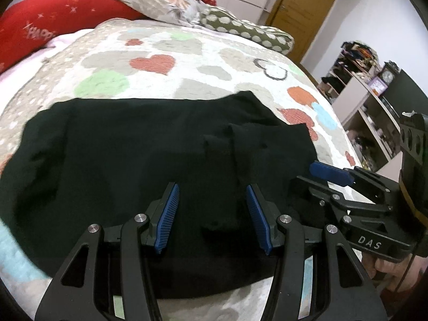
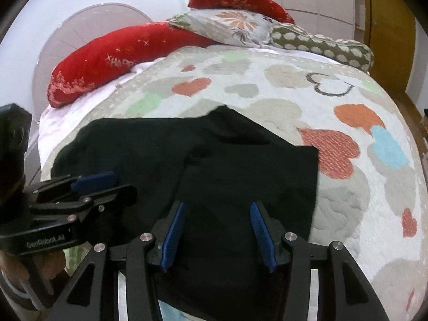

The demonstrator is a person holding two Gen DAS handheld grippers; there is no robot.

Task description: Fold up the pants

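One garment: black pants (image 1: 139, 165), lying on the bed, already doubled over into a broad dark slab.
Pants position: near edge of the bed, closest to both cameras; far edge roughly straight, with a raised corner toward the middle of the quilt.
Pants surface: mostly flat; a few shallow creases and a vertical fold line near centre; fabric too dark to make out seams or waistband.
Left gripper (image 1: 212, 214): jaws apart, blue ribbed pads facing each other, nothing between them; it hovers over the near part of the pants. Contact with the cloth: cannot tell.
Right gripper (image 2: 218, 236): jaws apart, gap empty, pads over the right half of the pants, short of the cloth's right edge.
Gripper spacing: side by side, close; each shows in the other's view, right one at the pants' right-hand corner, left one over the left part.
Hands: part of a hand (image 1: 388, 267) under the right gripper's body in the left view; another hand (image 2: 16, 267) at lower left in the right view.
Quilt (image 2: 334, 192): white-grey, printed with red, orange, green and blue hearts; the pants lie directly on it.
Pillows: long red one (image 2: 115, 61), floral one (image 2: 230, 26), green dotted bolster (image 2: 326, 45), all at the head end, well apart from the pants.
Room: wooden door (image 1: 302, 8) behind the bed, cluttered shelves (image 1: 358, 101) to the right.
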